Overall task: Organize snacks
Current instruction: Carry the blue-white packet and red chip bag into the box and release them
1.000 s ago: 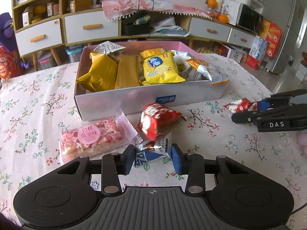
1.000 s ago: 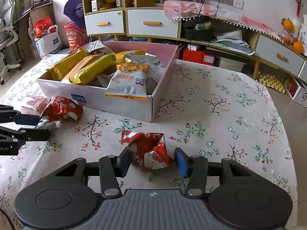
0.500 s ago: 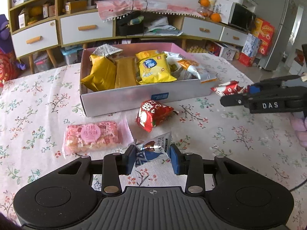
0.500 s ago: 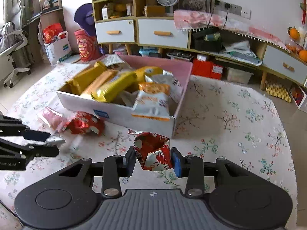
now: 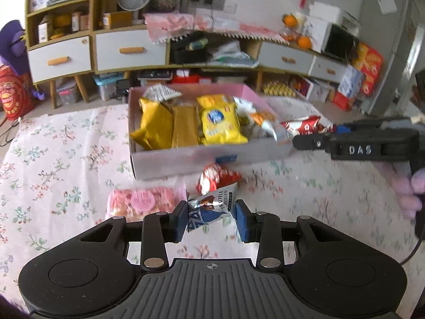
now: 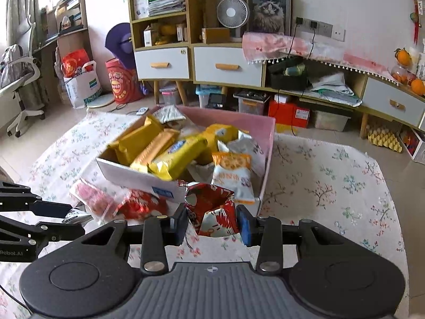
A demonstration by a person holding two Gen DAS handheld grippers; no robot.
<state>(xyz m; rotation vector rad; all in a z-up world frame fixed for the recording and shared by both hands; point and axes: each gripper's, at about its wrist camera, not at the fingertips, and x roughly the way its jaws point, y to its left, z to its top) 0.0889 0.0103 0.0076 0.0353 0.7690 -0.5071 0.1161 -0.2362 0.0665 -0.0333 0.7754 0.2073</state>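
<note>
My left gripper (image 5: 211, 219) is shut on a blue and silver truffle chocolate packet (image 5: 212, 207), held above the flowered tablecloth. My right gripper (image 6: 212, 223) is shut on a crumpled red snack packet (image 6: 212, 210), lifted near the front right corner of the box. The pink and white box (image 5: 202, 156) holds several yellow, orange and silver snack bags. In the left wrist view the right gripper (image 5: 318, 135) comes in from the right with its red packet (image 5: 302, 127) at the box's right end. In the right wrist view the left gripper (image 6: 66, 218) shows at the left edge.
A pink wrapped snack (image 5: 143, 199) and a second red packet (image 5: 216, 176) lie on the tablecloth in front of the box. A hand (image 5: 414, 188) holds the right gripper's handle. Drawers and shelves stand beyond the table's far edge.
Both grippers have risen with their packets off the tablecloth. The right gripper closed on the red packet and carried it up to the box's right end.
</note>
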